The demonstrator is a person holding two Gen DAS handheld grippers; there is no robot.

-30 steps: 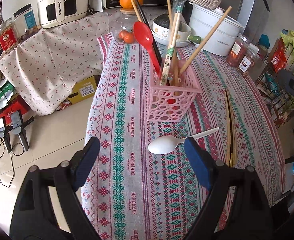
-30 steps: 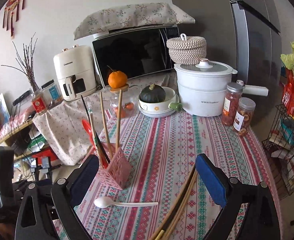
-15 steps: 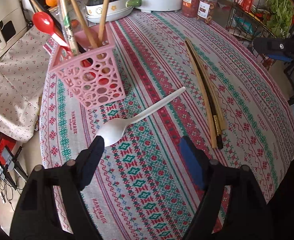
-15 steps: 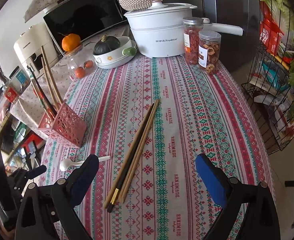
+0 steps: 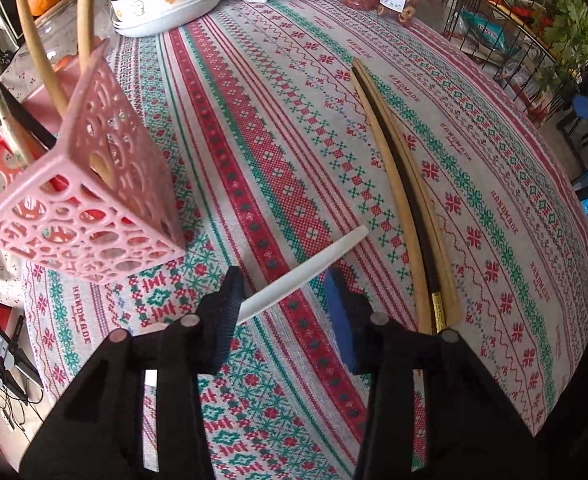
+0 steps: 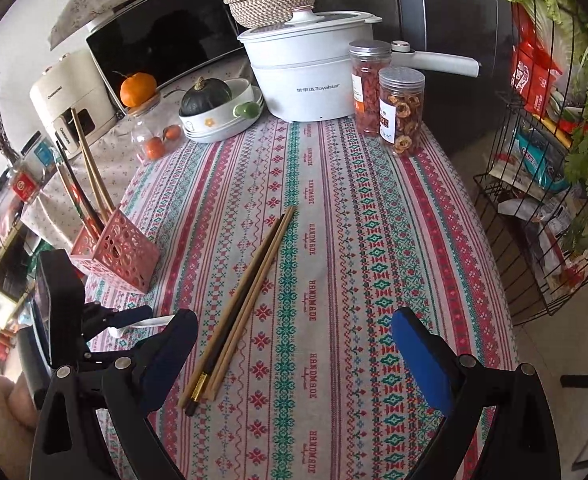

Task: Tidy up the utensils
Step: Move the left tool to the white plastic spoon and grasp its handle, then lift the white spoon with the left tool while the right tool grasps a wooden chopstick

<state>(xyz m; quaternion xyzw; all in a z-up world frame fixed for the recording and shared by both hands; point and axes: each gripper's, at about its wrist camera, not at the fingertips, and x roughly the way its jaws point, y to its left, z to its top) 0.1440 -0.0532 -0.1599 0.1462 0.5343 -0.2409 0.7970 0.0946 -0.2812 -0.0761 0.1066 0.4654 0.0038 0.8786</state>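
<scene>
A white plastic spoon [image 5: 302, 276] lies on the patterned tablecloth, its handle running between the two fingers of my left gripper [image 5: 282, 292]. The jaws are partly closed around the handle but a gap shows on the right side. The spoon's bowl is hidden under the left finger. A pink perforated holder [image 5: 90, 200] with chopsticks and a red spoon stands just left; it also shows in the right wrist view [image 6: 116, 254]. A bundle of chopsticks [image 5: 406, 200] lies to the right, also in the right wrist view [image 6: 246, 300]. My right gripper [image 6: 294, 344] is open and empty above the chopsticks.
At the table's far end stand a white pot [image 6: 310, 76], two jars [image 6: 400, 110], a bowl with a squash [image 6: 218, 108] and a glass jar with an orange [image 6: 150, 136]. A wire rack [image 6: 542, 200] stands right of the table.
My left gripper has dropped low to the table, moved along the spoon to straddle its handle, and its jaws have narrowed. My right gripper has tilted a little; the chopsticks lie as before.
</scene>
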